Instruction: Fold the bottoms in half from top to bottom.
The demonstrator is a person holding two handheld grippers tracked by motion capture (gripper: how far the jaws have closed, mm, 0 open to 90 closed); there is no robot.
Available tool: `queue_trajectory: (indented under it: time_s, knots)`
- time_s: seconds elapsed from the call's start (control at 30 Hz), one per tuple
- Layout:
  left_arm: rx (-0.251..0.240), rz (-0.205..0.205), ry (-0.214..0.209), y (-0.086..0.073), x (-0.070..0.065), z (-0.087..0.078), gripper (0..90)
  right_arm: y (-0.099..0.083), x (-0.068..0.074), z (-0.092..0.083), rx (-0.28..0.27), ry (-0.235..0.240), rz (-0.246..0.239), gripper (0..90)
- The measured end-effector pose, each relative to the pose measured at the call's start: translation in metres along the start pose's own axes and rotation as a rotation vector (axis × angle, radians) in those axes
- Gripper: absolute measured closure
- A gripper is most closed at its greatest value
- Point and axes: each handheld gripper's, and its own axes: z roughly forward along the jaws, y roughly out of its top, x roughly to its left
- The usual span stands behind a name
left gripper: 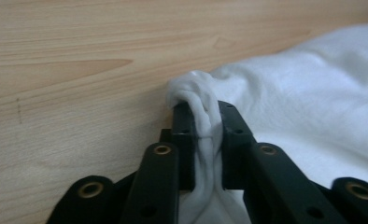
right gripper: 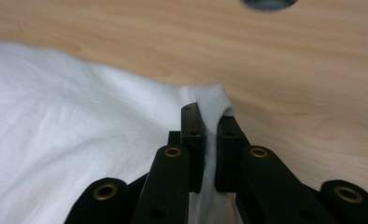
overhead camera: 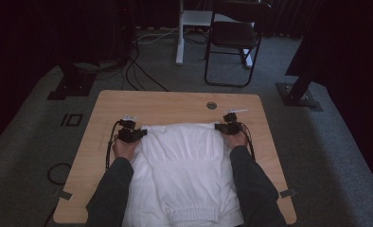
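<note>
A white garment (overhead camera: 184, 161) lies spread on the wooden table (overhead camera: 175, 101), its ribbed hem toward the near edge. My left gripper (overhead camera: 138, 135) is at the garment's far left corner, and in the left gripper view its jaws (left gripper: 204, 112) are shut on a bunched fold of the white garment (left gripper: 313, 93). My right gripper (overhead camera: 221, 126) is at the far right corner. The right gripper view shows its jaws (right gripper: 209, 114) pinching a fold of the white garment (right gripper: 70, 121). Both corners sit close to the tabletop.
A round cable hole (overhead camera: 211, 105) sits in the table just beyond the right gripper, also seen as a dark hole (right gripper: 268, 3). A black folding chair (overhead camera: 234, 40) and a white desk leg (overhead camera: 180, 33) stand behind the table. Cables run across the carpet.
</note>
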Motion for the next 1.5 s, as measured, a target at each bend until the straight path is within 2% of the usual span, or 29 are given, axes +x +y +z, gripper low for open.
queue_trajectory:
  time_s: [0.03,0.07,0.17,0.43,0.53,0.63,0.77,0.87,1.07,1.17,1.27,1.4,1.5]
  knots:
    - [-0.076,-0.062,-0.061,0.006,0.006,-0.012,81.5,0.0,0.0,0.0,0.0,0.0,0.0,85.3]
    - [-0.101,-0.078,-0.072,0.007,0.006,-0.015,82.4,0.006,-0.004,-0.015,-0.078,0.009,0.01,85.3]
    - [-0.131,-0.089,-0.081,0.014,0.004,-0.021,82.6,0.011,-0.004,-0.024,-0.114,0.007,-0.001,85.3]
    - [-0.184,-0.051,-0.07,0.045,-0.008,-0.033,82.7,0.031,-0.002,-0.045,-0.205,-0.011,-0.029,85.2]
    - [-0.196,-0.037,-0.068,0.049,-0.012,-0.037,82.6,0.034,-0.002,-0.052,-0.216,-0.01,-0.046,85.1]
    - [-0.184,-0.026,-0.066,0.046,-0.015,-0.038,82.6,0.032,0.0,-0.055,-0.218,-0.004,-0.072,84.9]
    - [-0.212,-0.015,-0.089,0.04,-0.019,-0.049,82.6,0.025,0.002,-0.064,-0.237,0.015,-0.082,84.9]
    - [-0.23,0.011,-0.107,0.033,-0.024,-0.06,82.5,0.018,0.006,-0.077,-0.257,0.031,-0.109,84.9]
    - [-0.261,0.052,-0.157,0.015,-0.033,-0.087,82.5,-0.008,0.018,-0.107,-0.281,0.067,-0.17,84.8]
    - [-0.245,0.091,-0.178,0.003,-0.039,-0.099,82.3,-0.023,0.022,-0.118,-0.281,0.09,-0.177,84.8]
    - [-0.233,0.112,-0.199,-0.011,-0.043,-0.108,82.3,-0.04,0.026,-0.127,-0.27,0.116,-0.17,84.8]
    - [-0.204,0.123,-0.213,-0.034,-0.047,-0.115,82.2,-0.065,0.031,-0.133,-0.243,0.132,-0.179,84.8]
    - [-0.162,0.127,-0.21,-0.053,-0.051,-0.115,82.1,-0.083,0.034,-0.133,-0.21,0.145,-0.175,84.6]
